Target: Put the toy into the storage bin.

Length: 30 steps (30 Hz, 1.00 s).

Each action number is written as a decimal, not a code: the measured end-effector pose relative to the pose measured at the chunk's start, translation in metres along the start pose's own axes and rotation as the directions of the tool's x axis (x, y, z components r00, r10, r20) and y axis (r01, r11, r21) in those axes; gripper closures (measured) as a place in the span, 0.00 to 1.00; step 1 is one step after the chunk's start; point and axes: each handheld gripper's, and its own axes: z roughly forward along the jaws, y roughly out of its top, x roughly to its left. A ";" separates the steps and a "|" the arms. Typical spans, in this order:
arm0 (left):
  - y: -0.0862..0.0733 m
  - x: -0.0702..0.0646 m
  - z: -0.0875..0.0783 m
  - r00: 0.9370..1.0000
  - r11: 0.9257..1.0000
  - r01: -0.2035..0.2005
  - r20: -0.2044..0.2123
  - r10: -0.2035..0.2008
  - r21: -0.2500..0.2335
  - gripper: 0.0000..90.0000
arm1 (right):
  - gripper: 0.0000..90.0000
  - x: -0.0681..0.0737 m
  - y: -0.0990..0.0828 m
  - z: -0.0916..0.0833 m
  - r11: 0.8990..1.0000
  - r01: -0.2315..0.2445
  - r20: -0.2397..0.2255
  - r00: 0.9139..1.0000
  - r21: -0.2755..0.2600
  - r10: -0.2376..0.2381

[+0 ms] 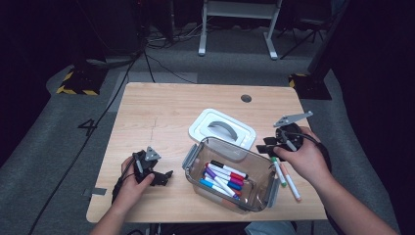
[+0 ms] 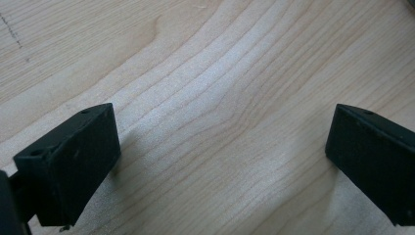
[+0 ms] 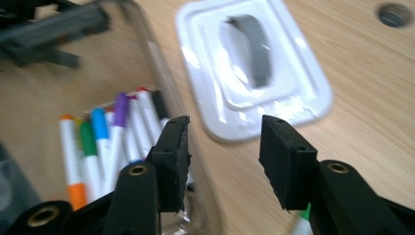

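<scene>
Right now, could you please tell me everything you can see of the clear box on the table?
The box is a clear, rectangular plastic tub with rounded corners and grey latches on its two short ends. It is open, and stands upright near the table's front edge. Its white lid with a grey handle lies flat just behind it. Several markers with coloured caps lie inside. Two more markers lie outside by its right end. Neither gripper touches it.

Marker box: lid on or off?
Off. The clear box stands open-topped with markers visible inside, and its white lid lies flat on the table just behind it.
</scene>
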 end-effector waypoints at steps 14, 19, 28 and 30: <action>0.000 0.000 0.000 1.000 1.000 -0.001 0.002 0.001 0.003 0.00 | 0.63 -0.051 -0.076 0.000 0.980 -0.171 0.088 0.983 0.101 0.162; 0.000 0.000 0.000 1.000 1.000 -0.001 0.001 0.001 0.003 0.00 | 0.67 -0.055 -0.107 0.019 0.961 -0.207 0.100 0.977 0.185 0.191; 0.000 0.000 0.000 1.000 1.000 -0.001 0.000 0.001 0.001 0.00 | 0.71 -0.064 -0.134 0.033 0.934 -0.258 0.130 0.964 0.247 0.232; 0.000 0.000 0.000 1.000 1.000 -0.001 0.001 0.001 0.003 0.00 | 0.73 -0.067 -0.139 0.036 0.928 -0.272 0.141 0.960 0.254 0.242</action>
